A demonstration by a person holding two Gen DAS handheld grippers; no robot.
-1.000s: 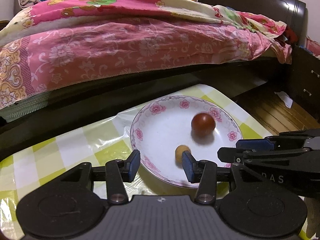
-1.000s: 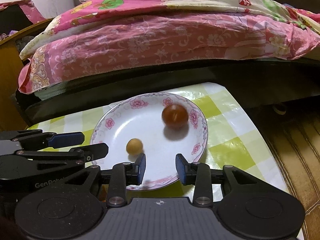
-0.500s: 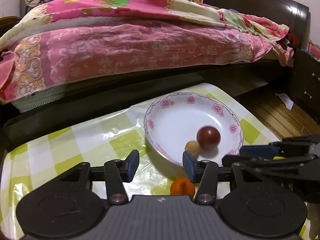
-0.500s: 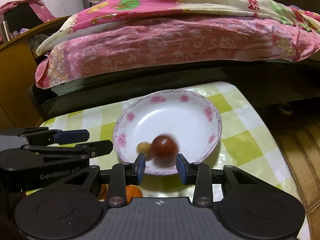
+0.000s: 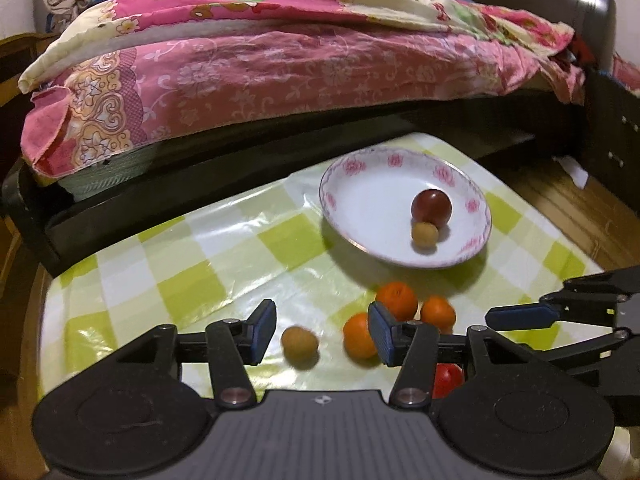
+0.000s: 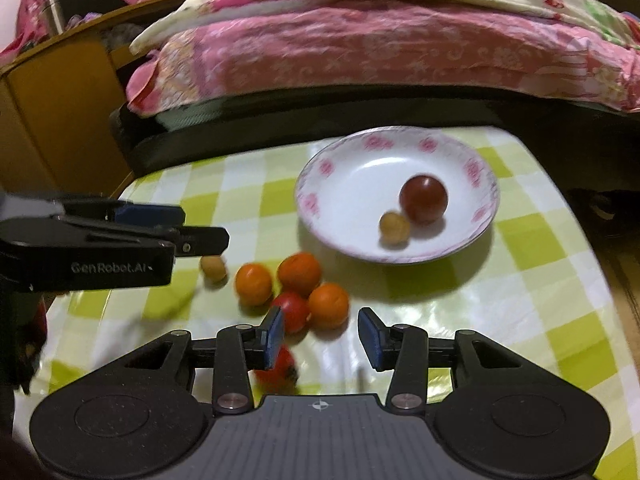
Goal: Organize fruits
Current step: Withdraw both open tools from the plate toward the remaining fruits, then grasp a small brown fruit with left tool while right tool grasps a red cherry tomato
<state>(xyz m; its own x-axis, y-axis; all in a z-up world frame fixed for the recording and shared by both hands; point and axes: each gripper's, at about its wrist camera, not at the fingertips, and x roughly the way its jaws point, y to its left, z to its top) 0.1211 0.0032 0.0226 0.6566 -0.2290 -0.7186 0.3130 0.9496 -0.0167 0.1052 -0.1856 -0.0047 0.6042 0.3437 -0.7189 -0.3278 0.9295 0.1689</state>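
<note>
A white plate with pink flowers [image 5: 352, 168] [image 6: 320, 168] holds a dark red fruit [image 5: 431, 208] [image 6: 424, 199] and a small tan fruit [image 5: 425, 234] [image 6: 394, 227]. Nearer me on the checked cloth lie three oranges [image 5: 396, 300] [image 6: 300, 274], a loose tan fruit [image 5: 299, 343] [image 6: 213, 267] and red tomatoes [image 5: 446, 380] [image 6: 290, 312]. My left gripper [image 5: 322, 328] hovers open over the loose tan fruit, not touching it. My right gripper [image 6: 322, 334] hangs above the tomatoes and an orange [image 6: 328, 305]; its jaws are opening with nothing pressed between the pads.
A bed with a pink flowered quilt [image 5: 280, 60] and a dark frame runs along the table's far side. Wooden floor [image 5: 568, 208] lies past the right edge. A wooden cabinet [image 6: 48, 120] stands at the left. The yellow-green checked tablecloth [image 5: 180, 272] is bare at the left.
Both grippers drew back from the plate, bringing the loose oranges, tomatoes and tan fruit into view. The dark red fruit rolled beside the tan one. The right jaws widened.
</note>
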